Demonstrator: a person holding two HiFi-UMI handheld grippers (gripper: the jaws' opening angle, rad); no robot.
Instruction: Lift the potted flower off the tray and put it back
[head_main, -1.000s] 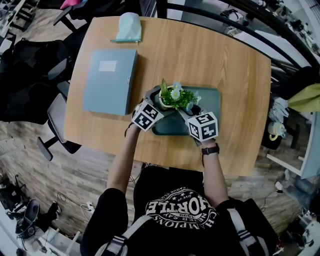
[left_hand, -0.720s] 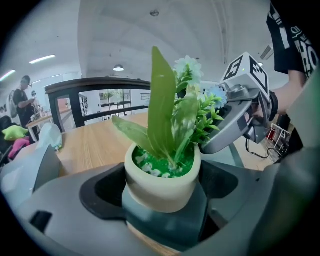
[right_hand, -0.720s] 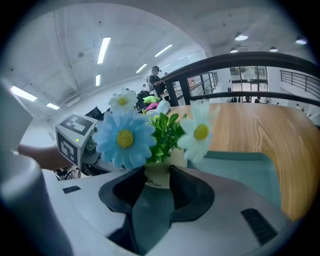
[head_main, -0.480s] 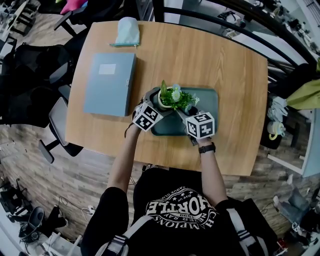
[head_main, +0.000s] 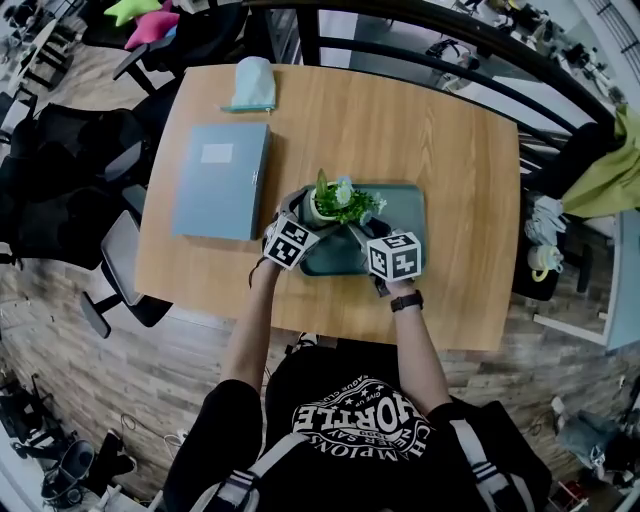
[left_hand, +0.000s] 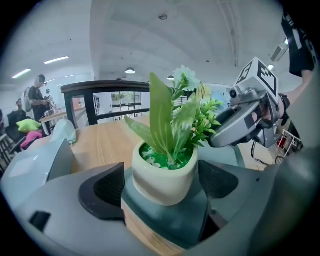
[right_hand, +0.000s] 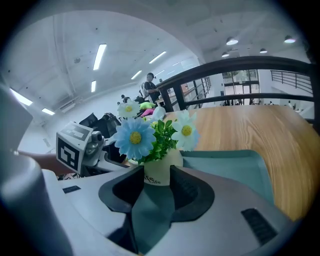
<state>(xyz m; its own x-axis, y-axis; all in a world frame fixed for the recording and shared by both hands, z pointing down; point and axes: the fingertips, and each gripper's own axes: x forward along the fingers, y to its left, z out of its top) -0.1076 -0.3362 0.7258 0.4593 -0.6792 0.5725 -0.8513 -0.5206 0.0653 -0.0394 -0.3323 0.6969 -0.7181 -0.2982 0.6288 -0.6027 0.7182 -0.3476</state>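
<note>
Here the left gripper has its 2 jaws standing wide apart, with 1 dark pad on each side of the potted flower. A strip of tray shows between the left pad and the pot's wall, so the pot is flanked, not clamped. The right gripper also has its jaws apart, by a narrower gap. The pot's pale lower wall shows through that gap just past the tips; the pot is wider than the gap, and no pad presses on its sides. In the head view the left gripper reaches the pot from 7 o'clock and the right gripper from 4 o'clock.

The potted flower stands upright on the tray, at the tray's 9 o'clock end. Its long axis runs straight up from the cream pot through the stems. A broad green leaf points up, and the blue and white blooms face the right gripper's camera.

The teal tray lies with its length running from 9 to 3 o'clock on the wooden table. A grey-blue folder lies flat at 9 o'clock from the pot, near the tray's end but apart from it. A pale pouch rests at 11 o'clock, close to the table's far edge. Black chairs stand off the table at 9 o'clock.
</note>
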